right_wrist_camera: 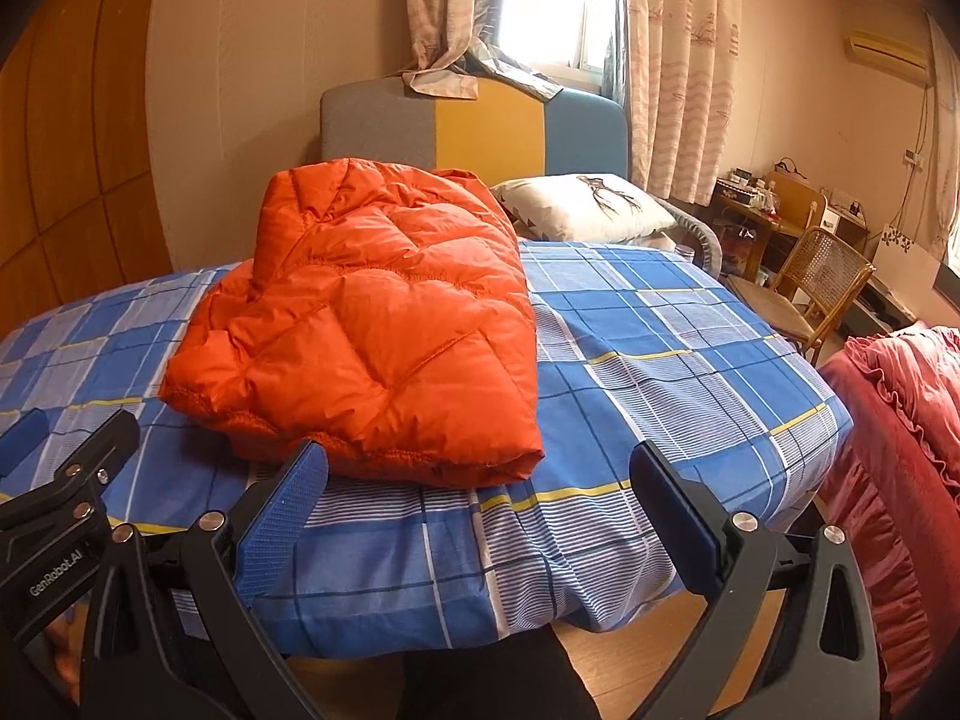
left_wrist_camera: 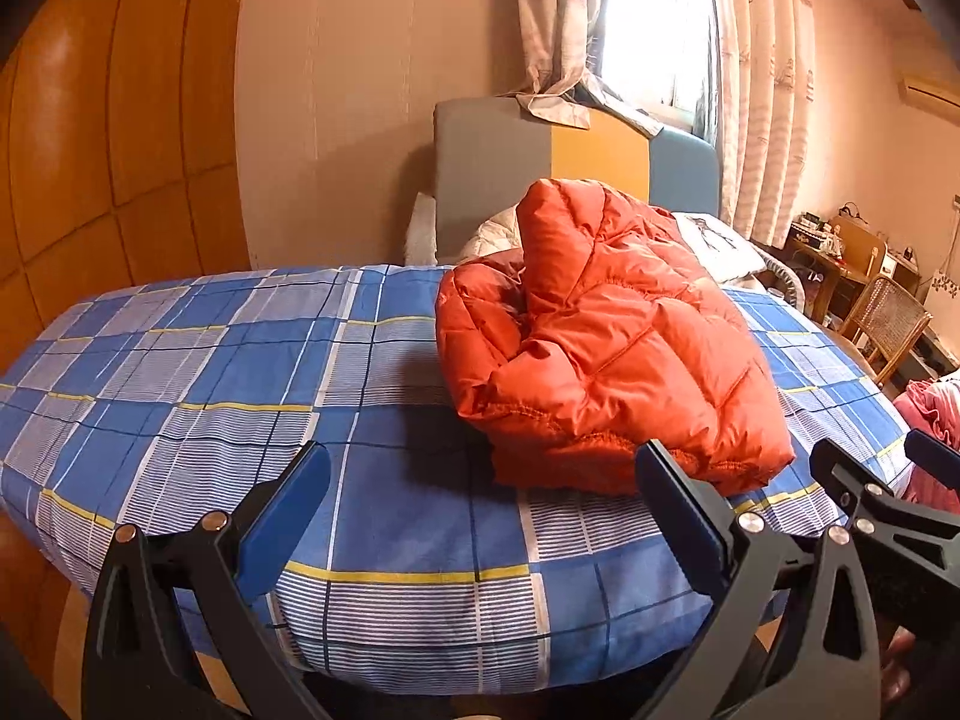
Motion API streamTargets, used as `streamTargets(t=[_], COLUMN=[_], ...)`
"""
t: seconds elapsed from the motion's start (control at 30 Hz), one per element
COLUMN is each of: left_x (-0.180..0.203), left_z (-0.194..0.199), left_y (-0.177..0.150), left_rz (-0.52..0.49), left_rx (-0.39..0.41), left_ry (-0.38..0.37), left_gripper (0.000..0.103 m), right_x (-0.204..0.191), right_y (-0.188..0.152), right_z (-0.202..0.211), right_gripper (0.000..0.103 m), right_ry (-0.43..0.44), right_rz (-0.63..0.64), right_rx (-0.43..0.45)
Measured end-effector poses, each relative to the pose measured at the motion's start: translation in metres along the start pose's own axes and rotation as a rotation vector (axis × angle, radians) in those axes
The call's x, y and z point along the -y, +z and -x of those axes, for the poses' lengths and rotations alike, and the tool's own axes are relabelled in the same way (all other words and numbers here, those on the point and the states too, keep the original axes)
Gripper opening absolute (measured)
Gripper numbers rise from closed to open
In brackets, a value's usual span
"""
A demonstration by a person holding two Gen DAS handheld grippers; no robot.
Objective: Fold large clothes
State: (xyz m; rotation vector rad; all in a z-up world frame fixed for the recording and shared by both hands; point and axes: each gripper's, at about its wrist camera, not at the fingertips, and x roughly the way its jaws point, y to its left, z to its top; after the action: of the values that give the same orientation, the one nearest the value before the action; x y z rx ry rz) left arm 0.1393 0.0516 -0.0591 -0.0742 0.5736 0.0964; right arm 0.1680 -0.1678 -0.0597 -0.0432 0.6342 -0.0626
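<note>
Left wrist view: one orange down jacket [left_wrist_camera: 606, 342] lies folded on one blue plaid bed [left_wrist_camera: 240, 372]. Left gripper [left_wrist_camera: 483, 480] jaws released, empty, short of the jacket.

Right wrist view: the jacket [right_wrist_camera: 372, 324], one pillow [right_wrist_camera: 585, 207], one chair [right_wrist_camera: 816, 288]. Right gripper [right_wrist_camera: 480, 480] jaws released, empty.

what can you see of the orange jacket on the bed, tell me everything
The orange jacket is a puffy quilted coat of shiny, nylon-looking fabric with stitched panels. It lies folded into a thick bundle on the blue plaid bedsheet, near the foot of the bed, with ribbed knit trim along its near edge. A folded part rises at the far end. Neither gripper touches it.
</note>
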Motion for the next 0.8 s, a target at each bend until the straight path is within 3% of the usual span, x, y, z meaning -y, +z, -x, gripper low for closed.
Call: streamTargets(t=[0.8], left_x=[-0.005], left_z=[0.000], left_y=[0.001], left_rz=[0.013], left_rx=[0.005], left_ry=[-0.013], left_gripper=[0.101], right_x=[-0.007], right_y=[0.002], right_z=[0.001], right_gripper=[0.100], right_ry=[0.023], right_rz=[0.012], right_rx=[0.019])
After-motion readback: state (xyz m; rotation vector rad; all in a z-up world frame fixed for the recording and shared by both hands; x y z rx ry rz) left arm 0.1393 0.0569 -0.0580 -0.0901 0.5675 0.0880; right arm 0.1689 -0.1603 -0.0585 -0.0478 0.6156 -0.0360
